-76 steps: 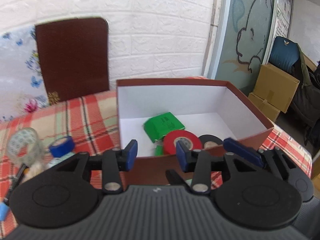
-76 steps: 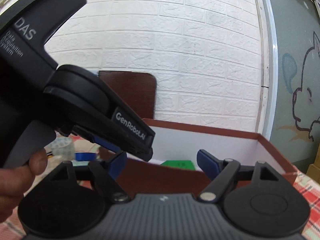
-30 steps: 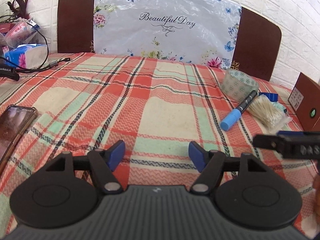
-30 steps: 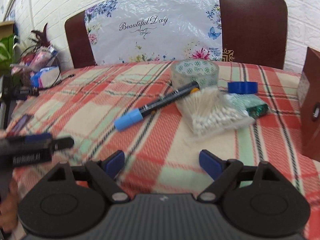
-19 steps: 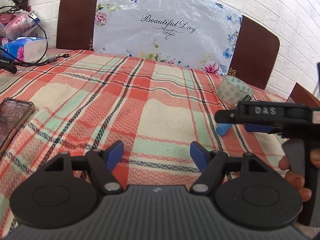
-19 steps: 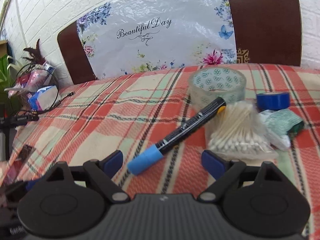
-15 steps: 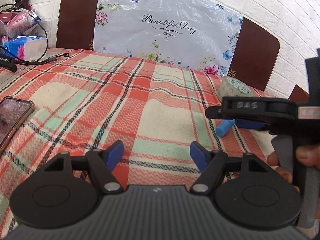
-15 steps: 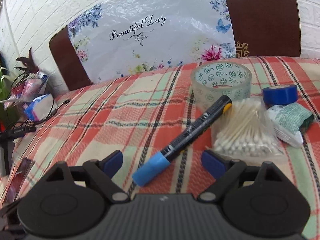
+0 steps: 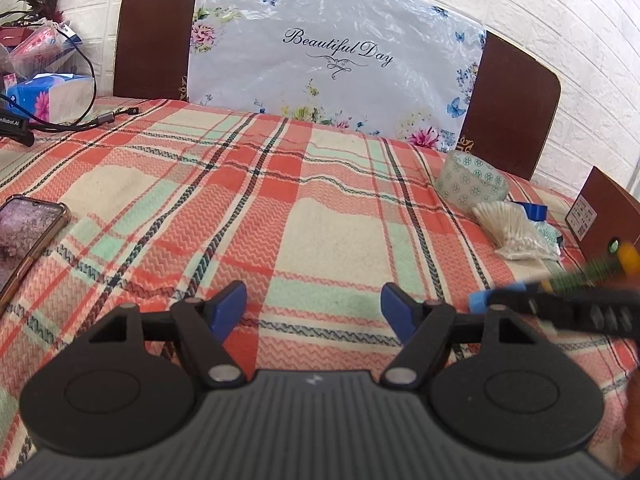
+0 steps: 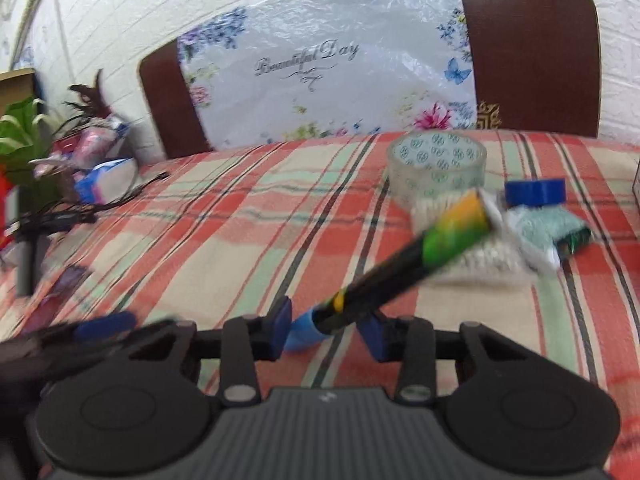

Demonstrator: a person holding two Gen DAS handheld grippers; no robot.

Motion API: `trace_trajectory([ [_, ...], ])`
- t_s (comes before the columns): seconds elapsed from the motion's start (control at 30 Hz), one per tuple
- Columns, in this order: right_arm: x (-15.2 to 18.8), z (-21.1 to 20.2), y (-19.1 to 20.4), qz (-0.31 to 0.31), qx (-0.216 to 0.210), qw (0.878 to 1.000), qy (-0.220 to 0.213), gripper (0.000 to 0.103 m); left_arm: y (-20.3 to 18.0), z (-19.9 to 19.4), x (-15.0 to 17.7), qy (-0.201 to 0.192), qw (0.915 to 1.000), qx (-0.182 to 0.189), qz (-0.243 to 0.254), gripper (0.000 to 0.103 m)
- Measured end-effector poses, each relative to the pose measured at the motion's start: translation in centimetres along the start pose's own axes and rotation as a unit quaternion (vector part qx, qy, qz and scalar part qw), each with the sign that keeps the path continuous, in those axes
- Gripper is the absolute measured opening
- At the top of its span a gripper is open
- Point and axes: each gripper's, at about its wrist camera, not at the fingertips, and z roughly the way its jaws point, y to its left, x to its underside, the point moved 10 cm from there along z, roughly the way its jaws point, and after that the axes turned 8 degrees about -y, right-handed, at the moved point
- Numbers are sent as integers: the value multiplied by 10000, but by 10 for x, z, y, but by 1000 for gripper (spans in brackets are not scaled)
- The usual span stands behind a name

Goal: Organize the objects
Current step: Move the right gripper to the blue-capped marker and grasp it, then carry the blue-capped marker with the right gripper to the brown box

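Closing on the marker [image 10: 384,276], our right gripper [image 10: 328,330] has its blue pads at either side of the pen's light-blue cap end; the jaws are closing at this moment, and the pads look to be touching or nearly touching the barrel just where cap meets body. The marker juts forward and up from the pads, its yellow-green tail blurred in front of the bag of cotton swabs [image 10: 472,256], so we judge it already tilted off the checked tablecloth [image 10: 224,240].

Our left gripper [image 9: 314,306] hangs spread over bare cloth, nothing between its pads, well to the left of the marker.

Taking the clear tape roll [image 10: 438,164] as our landmark: the marker lies in front of it, nearer to us; the cotton swabs sit just before it; the small blue tape roll [image 10: 536,191] sits to its right, with a green-speckled packet [image 10: 556,228] just in front of that.

We judge the marker light, stiff and smooth, a round plastic barrel that can roll or pivot between flat pads. Held this near one end, the long tail will want to droop or swing, so we would prefer a hold nearer mid-barrel, or else a firm squeeze and slow carrying. Nothing about it looks fragile, though the cap could slip off if we pinch the cap alone.
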Motion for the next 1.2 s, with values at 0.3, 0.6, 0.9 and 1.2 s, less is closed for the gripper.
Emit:
trace_trajectory([
  [0.3, 36, -59, -2, -430, 75, 9990, 133, 9, -9, 1, 4, 180, 9984, -287, 447, 80],
  [0.6, 40, -98, -22, -580, 148, 9982, -68, 35, -24, -22, -2, 1062, 9894, 323, -938, 80],
  [0.9, 44, -92, -3, -1617, 250, 9864, -162, 46, -101, -23, 11, 1849, 9691, 1196, -1110, 80],
  [1.2, 42, -82, -11, -102, -630, 9980, 1, 18, -120, -12, 23, 2170, 9627, 1153, -1130, 42],
])
